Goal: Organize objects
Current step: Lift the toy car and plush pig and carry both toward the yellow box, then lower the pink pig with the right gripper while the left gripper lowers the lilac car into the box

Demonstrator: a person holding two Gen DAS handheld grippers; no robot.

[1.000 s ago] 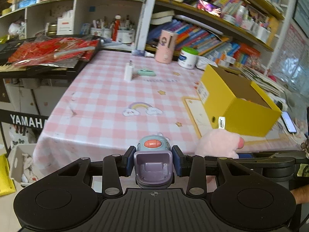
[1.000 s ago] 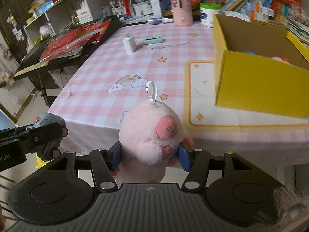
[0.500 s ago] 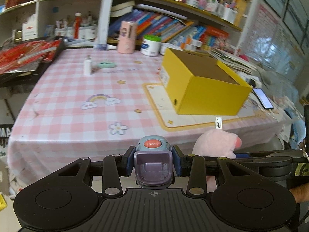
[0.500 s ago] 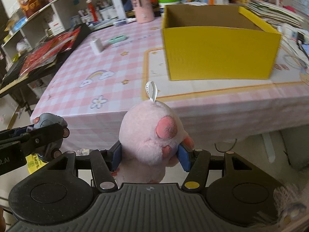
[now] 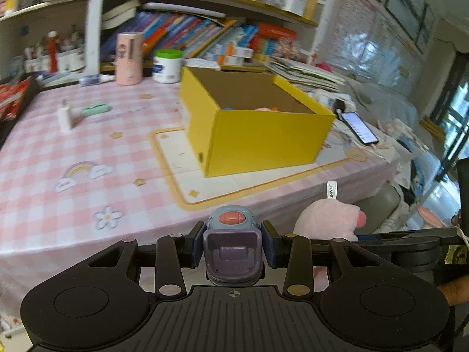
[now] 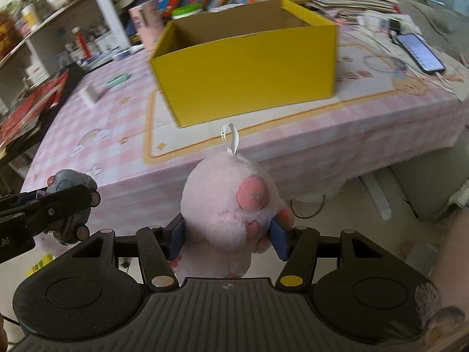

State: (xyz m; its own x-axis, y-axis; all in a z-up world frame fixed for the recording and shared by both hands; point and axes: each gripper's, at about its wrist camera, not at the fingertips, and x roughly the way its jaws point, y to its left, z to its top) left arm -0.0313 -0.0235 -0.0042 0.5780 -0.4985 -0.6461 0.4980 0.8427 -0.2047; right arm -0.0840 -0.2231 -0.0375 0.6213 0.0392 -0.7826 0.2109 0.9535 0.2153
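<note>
Swung further right since a second ago, with the yellow box (image 5: 258,126) now filling mid-view and the charger side of the table pushed off to the left. Nearest, left gripper (image 5: 233,245) pinched on a small purple-and-blue toy (image 5: 233,242), blue pads tight against both its sides, held short of the table's front edge. Just beside it to the right, right gripper (image 6: 228,234) clamped on the pink plush (image 6: 228,205), white loop tag standing up on top; also short of the table edge. Beyond both, pink checked tablecloth (image 5: 73,152) with a yellow-bordered mat (image 5: 205,187), box resting on the mat, open-topped, with pink and blue bits just showing inside near its front wall. Left of the box, well apart, a white charger (image 5: 65,116) and a green case (image 5: 95,108). Right of the box, a phone (image 5: 359,127) lying flat. Behind, a pink cup (image 5: 129,58) and white jar (image 5: 167,66) against shelves of books.
</note>
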